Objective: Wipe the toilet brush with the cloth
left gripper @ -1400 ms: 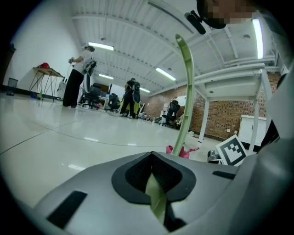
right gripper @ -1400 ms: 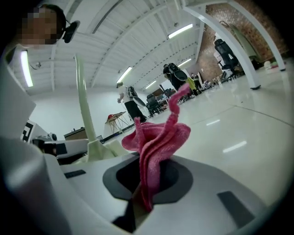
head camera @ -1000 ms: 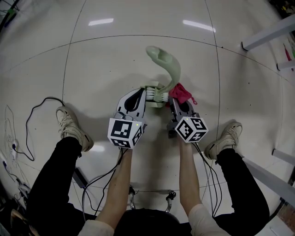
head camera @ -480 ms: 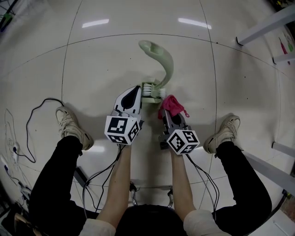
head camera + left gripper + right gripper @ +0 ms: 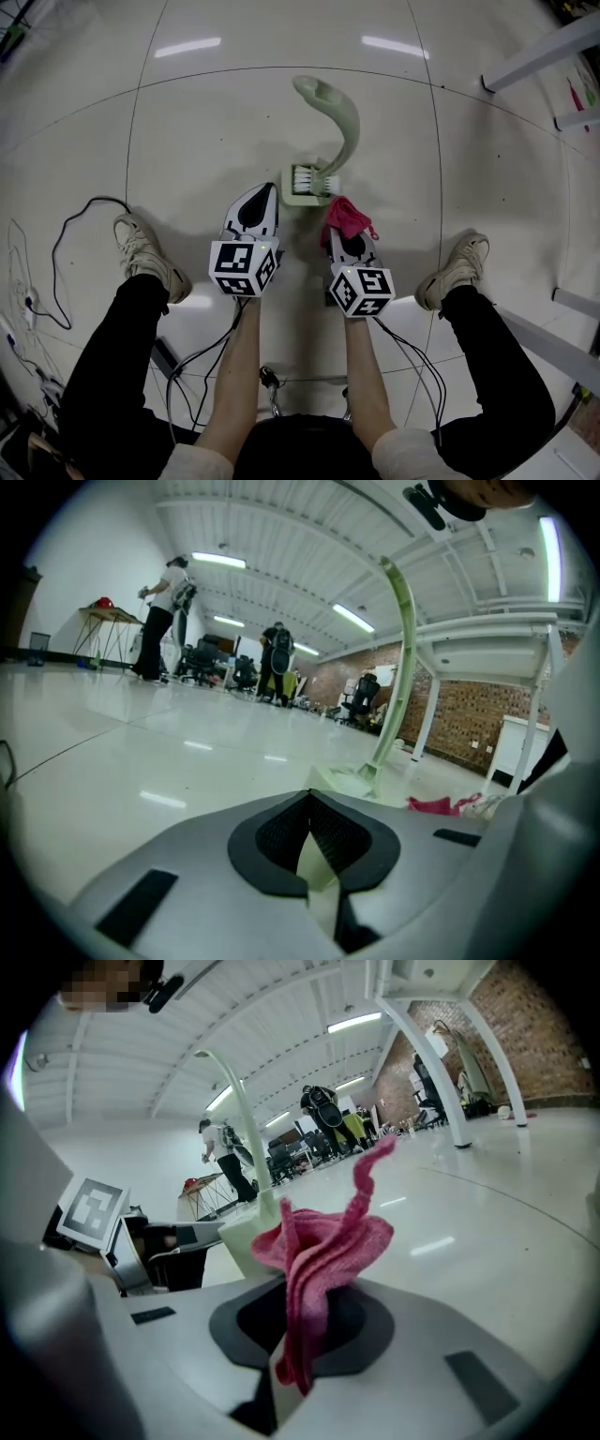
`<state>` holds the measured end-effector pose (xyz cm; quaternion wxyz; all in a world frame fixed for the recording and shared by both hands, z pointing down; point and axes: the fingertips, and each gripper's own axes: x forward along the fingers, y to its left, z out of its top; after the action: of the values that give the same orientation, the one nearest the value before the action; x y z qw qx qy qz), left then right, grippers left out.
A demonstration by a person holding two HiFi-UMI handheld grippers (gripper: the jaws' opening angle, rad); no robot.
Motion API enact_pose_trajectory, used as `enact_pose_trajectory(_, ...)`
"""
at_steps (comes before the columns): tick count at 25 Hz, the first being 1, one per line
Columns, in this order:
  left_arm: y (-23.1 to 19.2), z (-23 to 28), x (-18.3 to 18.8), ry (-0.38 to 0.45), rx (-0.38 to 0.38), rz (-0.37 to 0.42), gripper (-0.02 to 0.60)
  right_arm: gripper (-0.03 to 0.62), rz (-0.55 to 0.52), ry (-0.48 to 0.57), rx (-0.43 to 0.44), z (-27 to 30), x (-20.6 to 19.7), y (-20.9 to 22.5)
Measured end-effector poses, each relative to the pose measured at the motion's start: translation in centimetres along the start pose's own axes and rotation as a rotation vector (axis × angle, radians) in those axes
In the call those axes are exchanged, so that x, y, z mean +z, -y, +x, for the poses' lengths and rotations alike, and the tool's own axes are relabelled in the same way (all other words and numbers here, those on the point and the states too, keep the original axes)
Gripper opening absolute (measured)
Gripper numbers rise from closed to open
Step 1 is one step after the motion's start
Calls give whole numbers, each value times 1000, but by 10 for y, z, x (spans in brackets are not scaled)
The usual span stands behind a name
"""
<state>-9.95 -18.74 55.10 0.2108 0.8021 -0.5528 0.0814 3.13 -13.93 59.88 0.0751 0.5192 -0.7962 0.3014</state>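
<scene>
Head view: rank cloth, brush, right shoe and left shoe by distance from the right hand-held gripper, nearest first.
1. cloth: clamped in the right hand-held gripper.
2. brush: standing on the floor just ahead, slightly left.
3. right shoe: off to its right.
4. left shoe: far left of the view.

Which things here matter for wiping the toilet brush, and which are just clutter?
For the job:
- toilet brush, pale green, standing on the floor ahead of both grippers
- pink cloth, clamped in the right gripper
- left gripper, shut and empty

Lying about:
- black cable on the floor at the left
- white frame leg at the far right
</scene>
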Motion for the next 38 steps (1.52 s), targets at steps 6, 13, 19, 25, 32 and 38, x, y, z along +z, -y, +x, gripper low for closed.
enact_pose_trajectory(6, 4, 1, -12, -17, -39, 10, 3, 32, -68, 40, -3, 7, 6, -44)
enact_pose_trajectory(13, -8, -2, -11, 11, -43, -20, 3, 32, -232, 35, 149, 24, 16, -107)
enact_pose_trajectory(19, -56, -27, 16, 86, 9, -12, 3, 32, -283, -8, 234, 49, 11, -135)
enact_pose_trajectory(25, -21, -10, 63, 171, -262, 52, 5, 32, -235, -5, 206, 26, 7, -124)
enact_pose_trajectory(32, 37, 22, 63, 81, -545, 156, 301, 32, -160, -49, 100, 1, -10, -78)
enact_pose_trajectory(38, 62, 37, 41, -85, -722, 321, 403, 32, -178, -62, 109, 2, -6, -66)
